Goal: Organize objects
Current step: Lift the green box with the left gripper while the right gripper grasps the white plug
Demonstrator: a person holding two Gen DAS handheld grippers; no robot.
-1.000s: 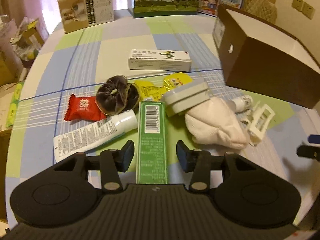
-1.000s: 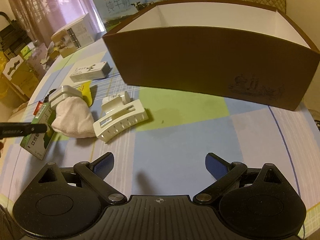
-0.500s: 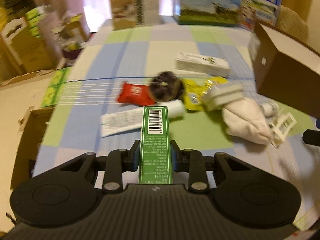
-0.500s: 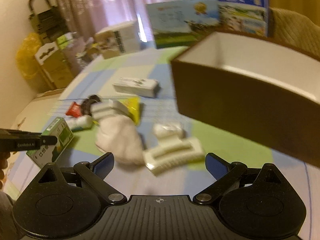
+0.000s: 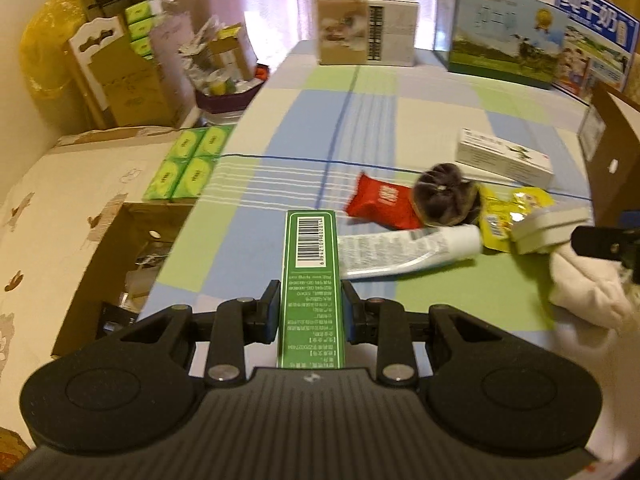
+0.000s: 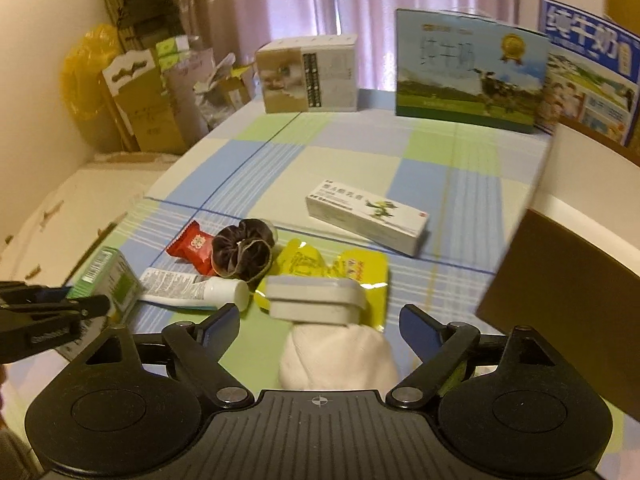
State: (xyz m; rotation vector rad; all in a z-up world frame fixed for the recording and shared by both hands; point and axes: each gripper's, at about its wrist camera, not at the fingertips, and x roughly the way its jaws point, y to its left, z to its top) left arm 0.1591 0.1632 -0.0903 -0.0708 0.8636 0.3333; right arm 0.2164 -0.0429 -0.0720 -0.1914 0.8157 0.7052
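Left tongs: left gripper (image 5: 309, 312) is clamped on the long sides of a green box (image 5: 311, 280), which sticks straight out ahead, barcode up, raised off the table (image 5: 360, 112).
Right tongs: right gripper (image 6: 320, 322) has its fingers spread wide apart and holds nothing; it hangs low over a white cloth bundle (image 6: 338, 358) and the grey case (image 6: 316, 298) lying against the bundle.
Where the task's things lie: the loose items sit in a cluster at mid-table; the brown box (image 6: 568, 300), open at the top, stands at the right edge of both views and looks like the place they should go, though that is a guess.
Doing the step well: the green box is gripped near its back end, so most of its length overhangs; keeping it level and the squeeze firm should stop it from pivoting. To carry it toward the brown box it has to cross above the cluster, high enough to miss the other tongs. The right tongs should centre on the cloth bundle before closing, since the grey case on it could slide off.
Count, loose items: one white tube (image 5: 404, 252), one red packet (image 5: 380, 202), one dark hair scrunchie (image 5: 446, 194), two yellow packets (image 6: 348, 276), one white medicine carton (image 6: 366, 220).
Count, far edge: three large printed cartons, as far as shows.
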